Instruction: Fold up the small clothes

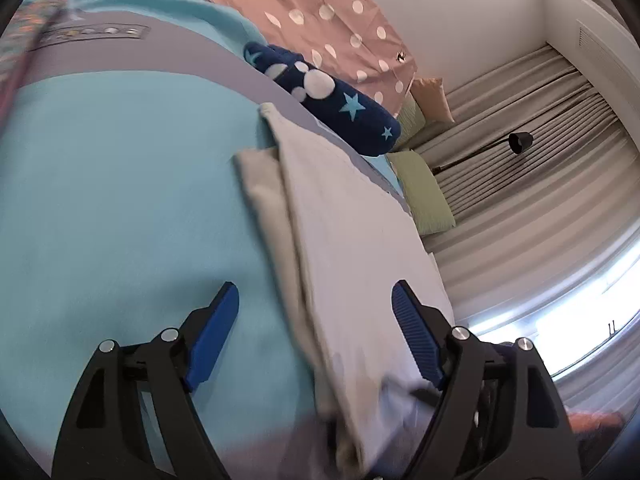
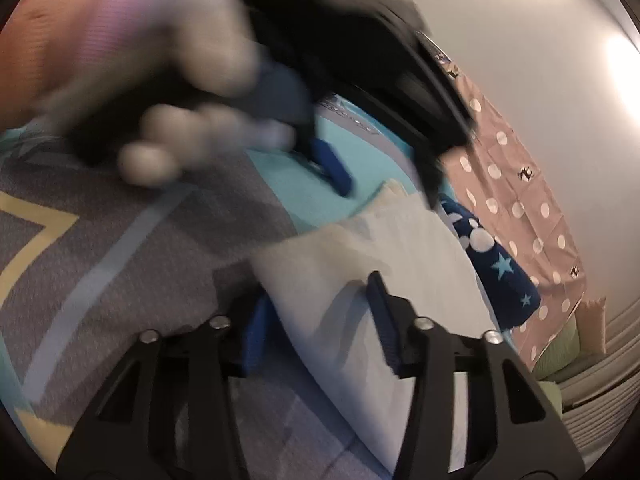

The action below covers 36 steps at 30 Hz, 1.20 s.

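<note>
Lying under both grippers is a big blue blanket (image 1: 120, 200). On it sits the white folded cloth (image 1: 340, 220), reaching in between the spread fingers of the left gripper (image 1: 316, 308), which do not touch it. The right gripper (image 2: 320, 308) has its fingers half closed around the cloth's near edge; I cannot tell if they squeeze it. Beyond the fingertips lies a dark blue starry roll (image 1: 332, 96).

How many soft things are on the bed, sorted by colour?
White or cream folded cloth: 1
Dark blue starry plush: 1
Pink polka-dot fabric: 1
Green pillows: 2
Peach pillow: 1
Total: 6
</note>
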Available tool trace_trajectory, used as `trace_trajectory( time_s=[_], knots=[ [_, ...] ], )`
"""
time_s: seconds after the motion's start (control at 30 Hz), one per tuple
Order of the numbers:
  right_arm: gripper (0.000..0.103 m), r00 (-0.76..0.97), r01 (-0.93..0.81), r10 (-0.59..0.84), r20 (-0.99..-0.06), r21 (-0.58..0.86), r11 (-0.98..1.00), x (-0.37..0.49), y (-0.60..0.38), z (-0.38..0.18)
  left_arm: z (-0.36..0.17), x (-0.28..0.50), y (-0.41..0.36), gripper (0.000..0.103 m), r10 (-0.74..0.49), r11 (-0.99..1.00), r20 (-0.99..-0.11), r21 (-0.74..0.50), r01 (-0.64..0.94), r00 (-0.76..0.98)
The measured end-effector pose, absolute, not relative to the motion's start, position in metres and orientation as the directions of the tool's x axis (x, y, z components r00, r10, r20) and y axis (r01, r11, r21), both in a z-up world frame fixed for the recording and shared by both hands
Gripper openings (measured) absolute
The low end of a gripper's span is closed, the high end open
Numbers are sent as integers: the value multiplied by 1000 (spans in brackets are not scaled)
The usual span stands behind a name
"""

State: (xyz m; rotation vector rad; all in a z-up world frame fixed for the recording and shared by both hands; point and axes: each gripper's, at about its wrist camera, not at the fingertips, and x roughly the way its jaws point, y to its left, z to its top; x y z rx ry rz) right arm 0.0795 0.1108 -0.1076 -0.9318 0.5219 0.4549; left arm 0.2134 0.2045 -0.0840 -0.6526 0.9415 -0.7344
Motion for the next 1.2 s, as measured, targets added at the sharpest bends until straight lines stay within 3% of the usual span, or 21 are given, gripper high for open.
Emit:
trace_trajectory(
  time_s=[0.1, 0.13, 0.17, 0.2, 0.23, 0.37, 0.43, 0.67, 0.93, 1.2],
  knots=[
    [14, 790, -579, 137, -598, -652, 490, 82, 120, -114, -84, 245, 191, 80, -793, 585, -470, -765, 270, 387],
    [11, 793, -575, 134, -595, -657, 487, 82, 120, -115, -83, 256, 185, 77, -787, 593, -478, -759, 267, 390],
    [7, 791, -578, 138, -597, -653, 489, 83, 119, -115, -83, 263, 181, 53, -775, 610, -491, -745, 269, 397],
    [5, 777, -596, 157, -610, -631, 496, 83, 117, -111, -84, 270, 177, 8, -762, 628, -511, -732, 263, 398],
    [4, 727, -652, 210, -654, -561, 511, 81, 112, -99, -86, 275, 177, 6, -760, 629, -519, -738, 243, 392],
    [4, 669, -700, 246, -702, -483, 525, 78, 101, -95, -82, 268, 185, 6, -757, 630, -503, -732, 261, 417],
    [4, 649, -706, 243, -721, -451, 546, 86, 99, -98, -95, 272, 186, 6, -742, 646, -536, -731, 217, 403],
    [4, 672, -683, 278, -686, -429, 591, 86, 92, -85, -88, 269, 187, 7, -724, 664, -540, -716, 218, 430],
    [4, 641, -641, 361, -678, -213, 737, 91, 60, -49, -61, 270, 181, 7, -712, 672, -541, -709, 213, 447],
    [4, 681, -580, 375, -629, -151, 800, 85, 28, -23, -29, 269, 164, 7, -692, 696, -555, -683, 221, 462]
  ],
)
